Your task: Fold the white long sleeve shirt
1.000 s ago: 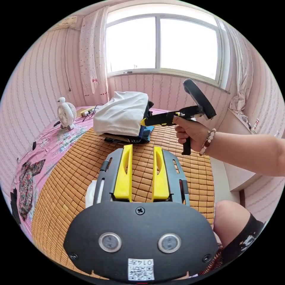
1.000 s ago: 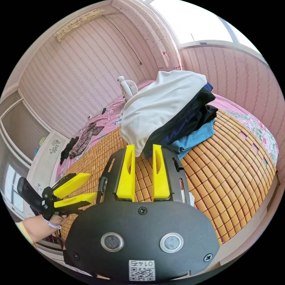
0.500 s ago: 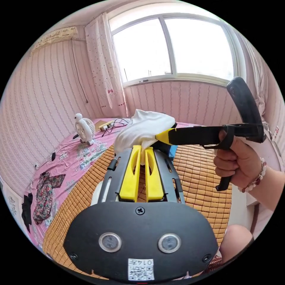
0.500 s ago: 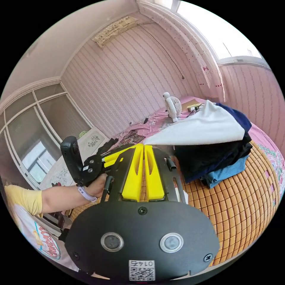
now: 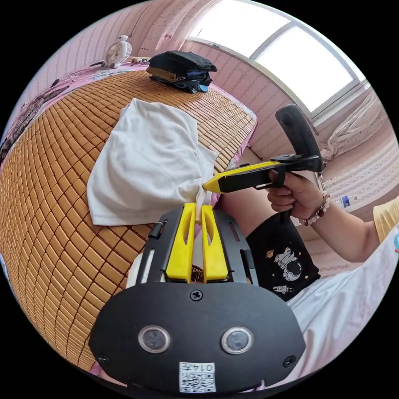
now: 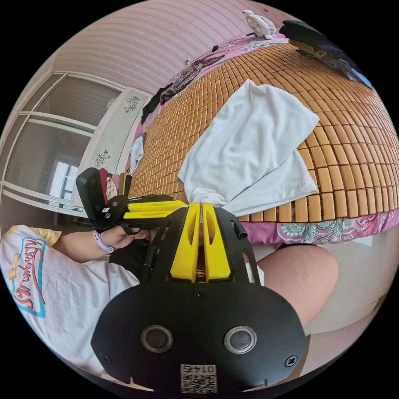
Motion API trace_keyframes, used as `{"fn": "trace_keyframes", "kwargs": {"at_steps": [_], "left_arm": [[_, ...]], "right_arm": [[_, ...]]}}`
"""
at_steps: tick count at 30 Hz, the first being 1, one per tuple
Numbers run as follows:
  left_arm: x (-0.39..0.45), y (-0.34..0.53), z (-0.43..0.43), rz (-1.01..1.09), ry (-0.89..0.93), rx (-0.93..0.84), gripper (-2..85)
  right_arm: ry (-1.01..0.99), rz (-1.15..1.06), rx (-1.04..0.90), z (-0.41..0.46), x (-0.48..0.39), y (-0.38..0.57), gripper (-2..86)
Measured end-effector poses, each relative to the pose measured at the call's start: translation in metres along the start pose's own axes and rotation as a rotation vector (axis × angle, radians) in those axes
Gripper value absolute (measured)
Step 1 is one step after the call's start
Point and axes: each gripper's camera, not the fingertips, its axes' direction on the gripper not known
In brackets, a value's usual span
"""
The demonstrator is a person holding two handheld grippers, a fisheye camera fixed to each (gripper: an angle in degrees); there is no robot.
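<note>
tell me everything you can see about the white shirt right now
The white long sleeve shirt looks like soft, thin knit cotton, with a stitched hem showing in the right gripper view. It lies bunched and partly folded on the bamboo mat, near the bed's edge, creased rather than flat. One corner is gathered to a point where the left gripper and right gripper both pinch it, jaws shut. It lies apart from the pile of dark clothes.

The left gripper (image 5: 198,206) is pinching white cloth w/ jaws nearly together, the right gripper (image 6: 201,206) is doing likewise w/ jaws closed, tips meeting close, while the right hand (image 5: 291,195) and left hand (image 6: 120,237) are gripping the handles, arms bent toward the torso.
</note>
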Motion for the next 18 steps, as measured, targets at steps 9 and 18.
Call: {"fn": "trace_keyframes", "kwargs": {"at_steps": [9, 18], "left_arm": [[-0.027, -0.043, -0.214, 0.011, -0.197, 0.517, -0.7], [-0.018, -0.031, -0.204, 0.015, -0.078, 0.436, 0.5]], "right_arm": [[-0.220, -0.445, 0.276, -0.055, -0.134, -0.137, -0.3], [-0.041, -0.460, 0.158, -0.035, -0.117, -0.104, -0.2]]}}
